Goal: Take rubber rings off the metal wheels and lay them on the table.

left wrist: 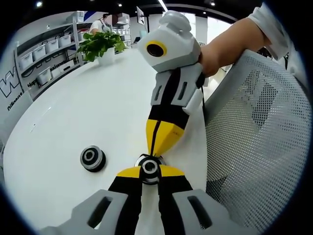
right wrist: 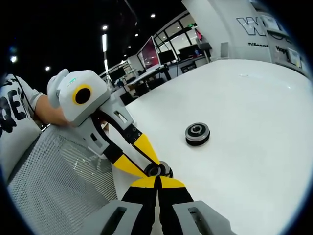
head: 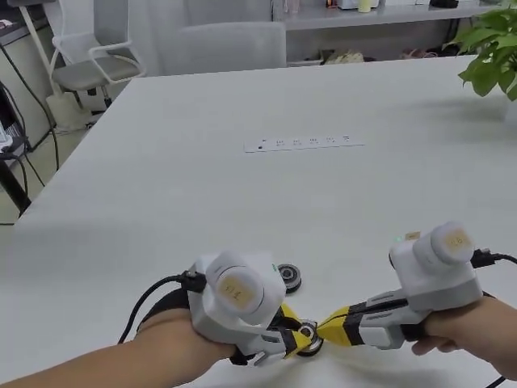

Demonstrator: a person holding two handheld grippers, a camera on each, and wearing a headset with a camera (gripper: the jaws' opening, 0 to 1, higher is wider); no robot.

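The jaws of your left gripper (left wrist: 149, 172) and right gripper (right wrist: 157, 178) both pinch one metal wheel (head: 308, 333) near the surface (head: 242, 202) edge, so its rubber ring (right wrist: 168, 170) snapping free could fling it off.

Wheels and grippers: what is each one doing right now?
Left gripper: shut on near wheel.
Right gripper: shut, tips at near wheel's rim.
Near wheel: gripped, ring on.
Far wheel: flat on table, untouched, ring on.
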